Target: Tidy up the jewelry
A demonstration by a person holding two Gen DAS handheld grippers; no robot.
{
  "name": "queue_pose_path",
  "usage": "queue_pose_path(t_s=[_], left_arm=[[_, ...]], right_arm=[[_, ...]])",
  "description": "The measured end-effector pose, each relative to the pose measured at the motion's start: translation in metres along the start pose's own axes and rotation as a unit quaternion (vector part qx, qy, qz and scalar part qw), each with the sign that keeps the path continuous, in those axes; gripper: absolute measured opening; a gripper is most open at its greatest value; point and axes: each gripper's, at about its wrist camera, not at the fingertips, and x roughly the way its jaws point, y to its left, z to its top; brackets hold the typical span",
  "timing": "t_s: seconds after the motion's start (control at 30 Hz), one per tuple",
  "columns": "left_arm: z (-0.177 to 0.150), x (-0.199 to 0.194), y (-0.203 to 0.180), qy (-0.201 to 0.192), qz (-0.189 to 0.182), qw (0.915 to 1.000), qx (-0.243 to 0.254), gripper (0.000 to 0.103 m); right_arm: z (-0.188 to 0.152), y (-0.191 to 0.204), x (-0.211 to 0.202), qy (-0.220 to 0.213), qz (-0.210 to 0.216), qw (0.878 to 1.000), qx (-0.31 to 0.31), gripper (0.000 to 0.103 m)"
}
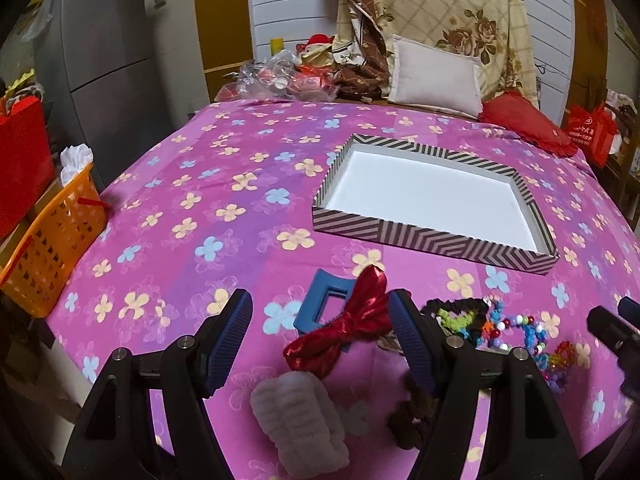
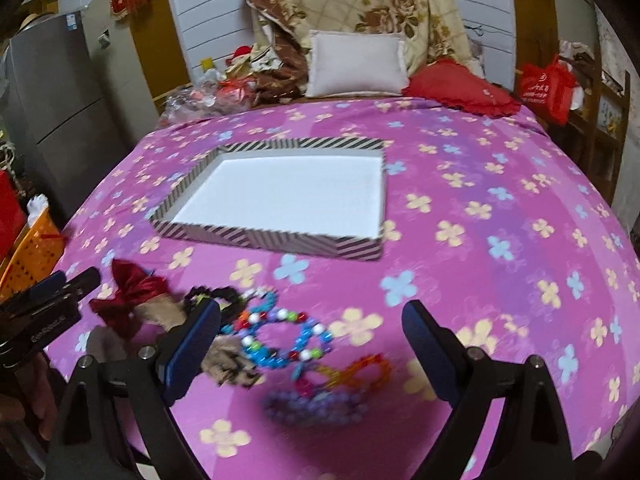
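A striped shallow box [image 1: 432,240] [image 2: 280,240] with a white bottom lies empty on the pink flowered bedspread. In the left wrist view my left gripper [image 1: 322,340] is open above a red bow [image 1: 340,332], a blue hair claw [image 1: 320,300] and a grey fluffy band [image 1: 300,420]. A black scrunchie [image 1: 456,304] and beaded bracelets [image 1: 516,332] lie to its right. In the right wrist view my right gripper [image 2: 312,344] is open over the blue beaded bracelets [image 2: 276,336], an orange one [image 2: 356,368] and a purple one [image 2: 316,404]. The red bow [image 2: 128,296] sits to the left there.
An orange basket [image 1: 48,240] stands off the bed's left side, beside a grey fridge [image 1: 112,52]. Pillows [image 1: 436,76], a red cushion [image 1: 524,120] and plastic-wrapped items [image 1: 280,76] lie at the bed's head. A red bag [image 2: 544,88] hangs at the right.
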Motion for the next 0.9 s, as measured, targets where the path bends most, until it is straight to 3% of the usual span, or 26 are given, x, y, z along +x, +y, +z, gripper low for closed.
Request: queue_pose_path(t_s=[0.9], left_arm=[[-0.026, -0.042, -0.016, 0.008, -0.027, 0.9996, -0.001, 0.07]], right_arm=[[-0.02, 0.019, -0.039, -0.005, -0.008, 1.0, -0.009, 0.095]])
